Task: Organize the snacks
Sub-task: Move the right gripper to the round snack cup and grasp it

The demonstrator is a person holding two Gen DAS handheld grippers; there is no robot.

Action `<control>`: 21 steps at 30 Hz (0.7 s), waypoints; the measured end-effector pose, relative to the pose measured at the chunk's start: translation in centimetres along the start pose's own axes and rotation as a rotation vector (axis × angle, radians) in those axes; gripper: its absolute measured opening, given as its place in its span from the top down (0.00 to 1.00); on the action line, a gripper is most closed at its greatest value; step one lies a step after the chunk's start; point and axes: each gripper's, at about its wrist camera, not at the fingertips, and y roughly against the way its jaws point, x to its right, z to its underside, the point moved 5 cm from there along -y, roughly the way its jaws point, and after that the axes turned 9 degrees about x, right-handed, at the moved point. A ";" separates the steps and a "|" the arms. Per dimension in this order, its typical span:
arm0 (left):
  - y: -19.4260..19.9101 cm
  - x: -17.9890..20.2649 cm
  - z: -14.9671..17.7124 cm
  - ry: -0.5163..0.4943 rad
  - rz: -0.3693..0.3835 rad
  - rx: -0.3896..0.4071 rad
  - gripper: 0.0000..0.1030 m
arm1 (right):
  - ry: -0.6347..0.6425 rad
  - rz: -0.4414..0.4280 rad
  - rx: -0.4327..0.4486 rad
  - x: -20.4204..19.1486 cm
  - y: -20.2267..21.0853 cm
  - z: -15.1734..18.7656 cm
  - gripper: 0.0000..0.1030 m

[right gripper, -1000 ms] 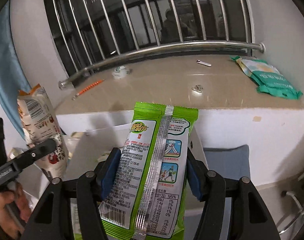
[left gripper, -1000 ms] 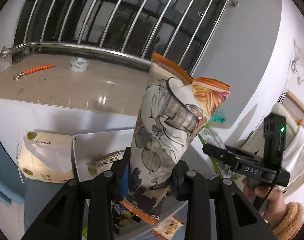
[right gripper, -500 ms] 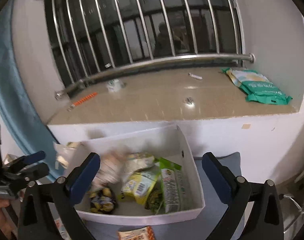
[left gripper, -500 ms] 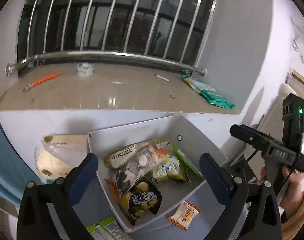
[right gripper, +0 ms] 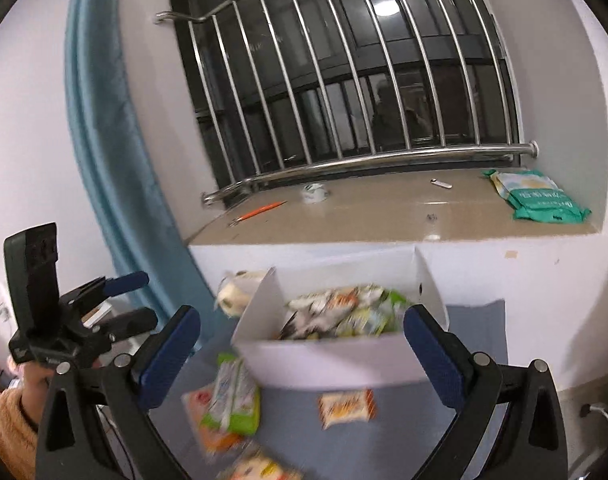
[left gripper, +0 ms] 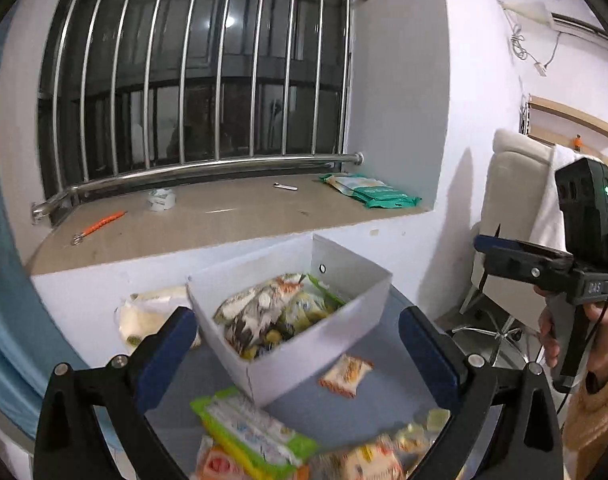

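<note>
A white box (left gripper: pixel 323 344) (right gripper: pixel 331 364) on the blue-grey table holds several snack packets (left gripper: pixel 264 312) (right gripper: pixel 339 312). In front of it lie a small orange packet (left gripper: pixel 345 374) (right gripper: pixel 345 406), a green-edged packet (left gripper: pixel 252 434) (right gripper: pixel 232 396) and more loose snacks near the bottom edge. My left gripper (left gripper: pixel 298 354) is open and empty, pulled back from the box. My right gripper (right gripper: pixel 302 356) is also open and empty, back from the box. Each view shows the other gripper held in a hand at its side.
Behind the box runs a stone window sill (left gripper: pixel 224 216) under steel bars, bearing a green wipes pack (left gripper: pixel 369 194) (right gripper: pixel 539 200), a tape roll (left gripper: pixel 162 200) and an orange tool (left gripper: pixel 100 226). A tissue pack (left gripper: pixel 144 316) sits left of the box, a blue curtain (right gripper: pixel 104 152) at left, a chair (left gripper: pixel 507 216) at right.
Both grippers let go of their packets, which dropped into the box, and their jaws spread wide. Both then drew back and up, bringing the table's loose snacks into view.
</note>
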 end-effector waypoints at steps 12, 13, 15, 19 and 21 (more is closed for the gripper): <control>7.1 1.1 9.3 0.133 0.009 -0.039 0.00 | -0.088 0.116 -0.082 0.2 8.4 14.2 0.00; 7.5 1.3 10.2 0.147 0.009 -0.044 0.00 | -0.095 0.134 -0.095 0.5 8.8 15.2 0.00; 7.7 1.6 11.1 0.156 0.004 -0.062 0.00 | -0.110 0.159 -0.109 0.7 9.5 16.8 0.00; 8.0 2.4 13.0 0.155 0.003 -0.098 0.00 | -0.092 0.173 -0.126 0.7 10.4 18.4 0.00; 8.1 2.4 13.3 0.155 0.001 -0.104 0.00 | -0.060 0.183 -0.170 0.5 9.9 18.9 0.00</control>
